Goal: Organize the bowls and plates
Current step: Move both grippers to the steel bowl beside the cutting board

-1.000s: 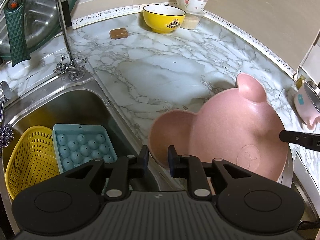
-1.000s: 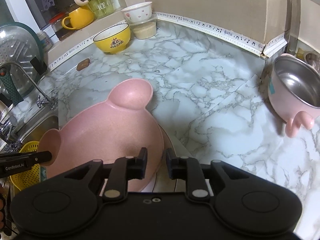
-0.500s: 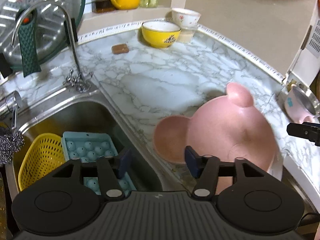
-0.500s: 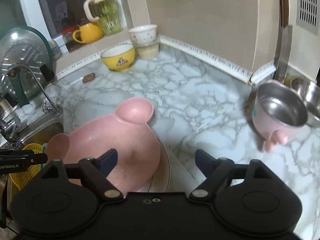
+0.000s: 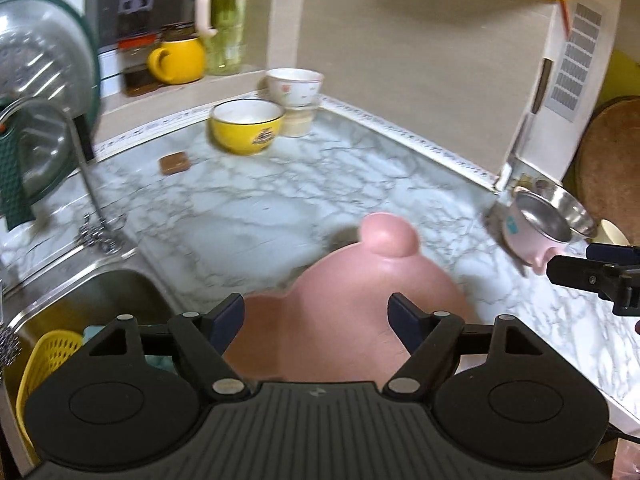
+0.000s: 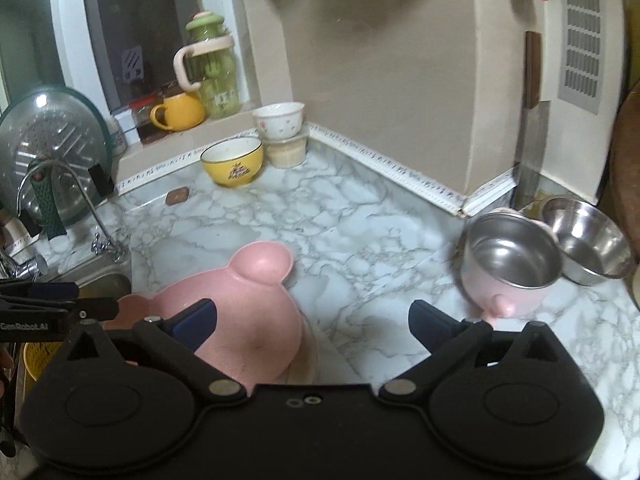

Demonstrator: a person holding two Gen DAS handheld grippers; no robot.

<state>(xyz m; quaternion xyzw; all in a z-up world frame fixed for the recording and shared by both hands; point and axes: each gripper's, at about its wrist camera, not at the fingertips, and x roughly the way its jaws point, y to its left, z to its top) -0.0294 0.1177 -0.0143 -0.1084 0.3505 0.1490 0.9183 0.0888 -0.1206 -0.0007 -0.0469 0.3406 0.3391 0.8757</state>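
Observation:
A pink plate with two round ears (image 5: pixel 348 320) (image 6: pixel 248 312) lies on the marble counter (image 5: pixel 280 208), on top of a pale plate (image 6: pixel 308 356) whose edge shows under it. My left gripper (image 5: pixel 316 314) hovers above its near side, jaws opening, pads touching nothing. My right gripper (image 6: pixel 312 316) stands over the plate's right edge, jaws also opening and empty. Each gripper shows in the other's view: right gripper (image 5: pixel 592 268), left gripper (image 6: pixel 60 308). A yellow bowl (image 5: pixel 248 126) (image 6: pixel 233 162) and a white flowered bowl (image 5: pixel 295 86) (image 6: pixel 279 120) sit at the back corner.
A pink steel-lined pot (image 6: pixel 512 264) and a steel bowl (image 6: pixel 588 244) stand at the right. The sink (image 5: pixel 80 300) at the left holds a yellow basket (image 5: pixel 44 364), behind the faucet (image 5: pixel 84 172). A glass lid (image 5: pixel 40 120) leans nearby. A small brown block (image 5: pixel 174 162) lies on the counter.
Both grippers were nearly shut at the pink plate's rim; they have opened wide, let go and lifted up and back. The plate stays on the counter.

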